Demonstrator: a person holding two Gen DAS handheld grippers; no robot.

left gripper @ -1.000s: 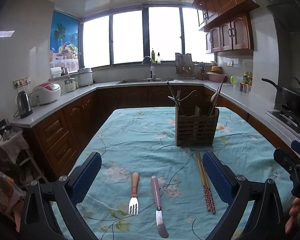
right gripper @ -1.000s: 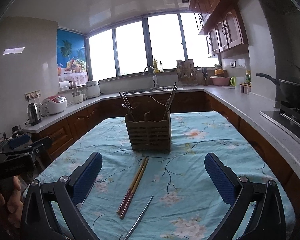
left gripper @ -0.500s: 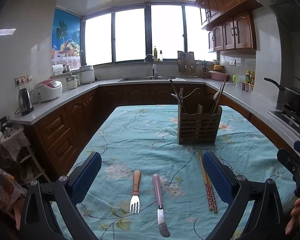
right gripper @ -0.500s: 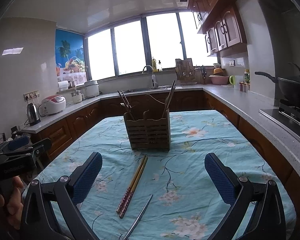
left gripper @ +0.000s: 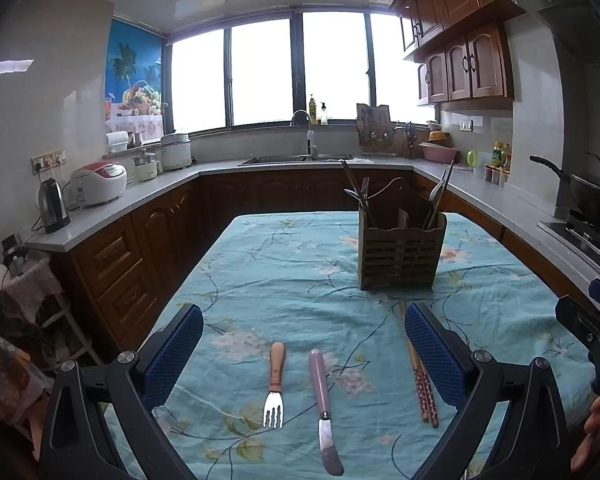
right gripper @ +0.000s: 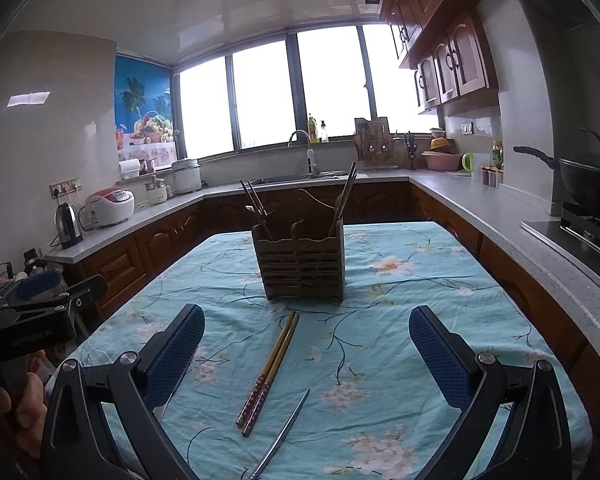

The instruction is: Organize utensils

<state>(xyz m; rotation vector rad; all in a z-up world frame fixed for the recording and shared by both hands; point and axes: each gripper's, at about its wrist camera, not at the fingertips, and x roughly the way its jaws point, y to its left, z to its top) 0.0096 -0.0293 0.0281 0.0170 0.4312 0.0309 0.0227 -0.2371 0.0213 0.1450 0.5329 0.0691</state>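
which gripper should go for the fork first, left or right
Left, probably. The fork lies on the tablecloth between the open left gripper fingers, tines toward it. The right gripper faces the chopsticks instead; no fork is recognizable in its view.

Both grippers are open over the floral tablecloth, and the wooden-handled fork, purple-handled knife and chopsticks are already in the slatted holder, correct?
Not quite: the wooden-handled fork, purple-handled knife and chopsticks lie on the tablecloth, outside the slatted holder, per both wrist views.

The metal utensil runs off the right wrist view's bottom edge.
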